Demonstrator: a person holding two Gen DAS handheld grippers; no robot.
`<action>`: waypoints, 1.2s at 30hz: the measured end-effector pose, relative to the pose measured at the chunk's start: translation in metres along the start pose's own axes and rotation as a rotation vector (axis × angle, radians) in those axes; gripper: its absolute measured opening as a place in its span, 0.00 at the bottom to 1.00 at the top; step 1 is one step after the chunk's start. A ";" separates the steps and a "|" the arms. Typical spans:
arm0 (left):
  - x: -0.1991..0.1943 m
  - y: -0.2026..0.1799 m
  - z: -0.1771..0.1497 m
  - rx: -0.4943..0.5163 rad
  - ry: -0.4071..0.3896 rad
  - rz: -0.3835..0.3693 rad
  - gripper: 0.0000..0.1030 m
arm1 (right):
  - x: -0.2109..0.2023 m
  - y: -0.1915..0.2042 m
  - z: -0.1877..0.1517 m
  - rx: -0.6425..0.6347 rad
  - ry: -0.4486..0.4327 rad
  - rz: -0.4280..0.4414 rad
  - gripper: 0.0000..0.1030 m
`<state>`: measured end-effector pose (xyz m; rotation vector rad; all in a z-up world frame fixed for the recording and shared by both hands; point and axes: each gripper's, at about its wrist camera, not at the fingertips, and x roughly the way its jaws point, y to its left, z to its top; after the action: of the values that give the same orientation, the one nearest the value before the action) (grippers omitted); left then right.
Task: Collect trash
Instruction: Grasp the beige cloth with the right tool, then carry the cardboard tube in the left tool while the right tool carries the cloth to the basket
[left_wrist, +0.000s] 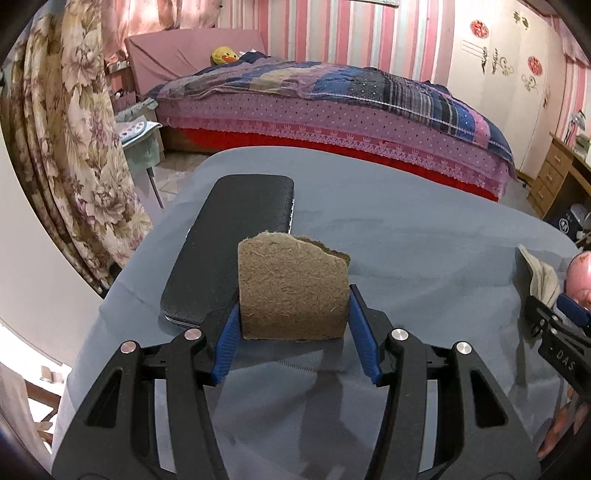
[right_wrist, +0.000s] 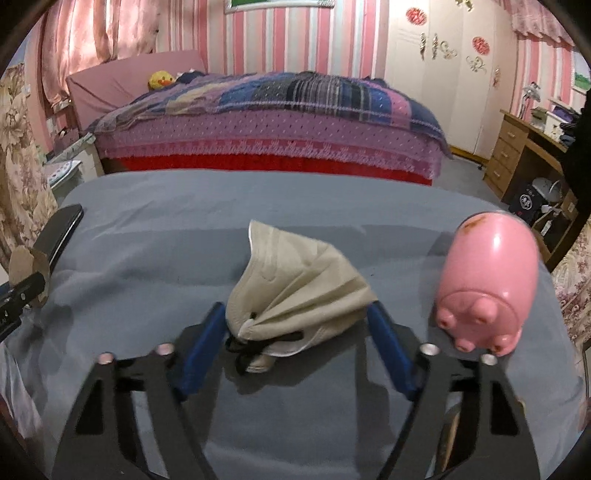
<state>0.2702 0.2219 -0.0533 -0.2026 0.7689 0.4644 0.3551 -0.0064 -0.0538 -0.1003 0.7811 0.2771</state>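
My left gripper (left_wrist: 293, 314) is shut on a torn brown cardboard piece (left_wrist: 291, 288), held upright just above the grey cloth-covered table (left_wrist: 406, 240). The piece also shows at the far left of the right wrist view (right_wrist: 27, 266). My right gripper (right_wrist: 297, 325) is shut on a crumpled beige face mask (right_wrist: 291, 288) with black ear loops, lifted a little off the cloth. The mask and right gripper show at the right edge of the left wrist view (left_wrist: 541, 277).
A black case (left_wrist: 236, 243) lies on the table's left side, behind the cardboard. A pink piggy bank (right_wrist: 487, 280) stands on the table right of the mask. A bed (right_wrist: 266, 122) lies beyond the table, flowered curtains (left_wrist: 66, 147) at left, a wooden desk (right_wrist: 524, 155) at right.
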 end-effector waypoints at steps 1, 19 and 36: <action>0.000 -0.001 0.000 0.004 0.001 0.003 0.51 | 0.001 -0.001 0.001 0.000 0.004 0.006 0.63; -0.010 -0.010 0.004 0.018 -0.028 -0.014 0.51 | 0.003 0.005 -0.004 -0.014 0.001 0.077 0.25; -0.022 -0.044 -0.005 0.060 0.023 -0.116 0.51 | -0.088 -0.045 -0.050 0.025 -0.093 -0.003 0.23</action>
<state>0.2738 0.1741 -0.0407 -0.1956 0.7880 0.3294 0.2745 -0.0776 -0.0275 -0.0647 0.6914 0.2678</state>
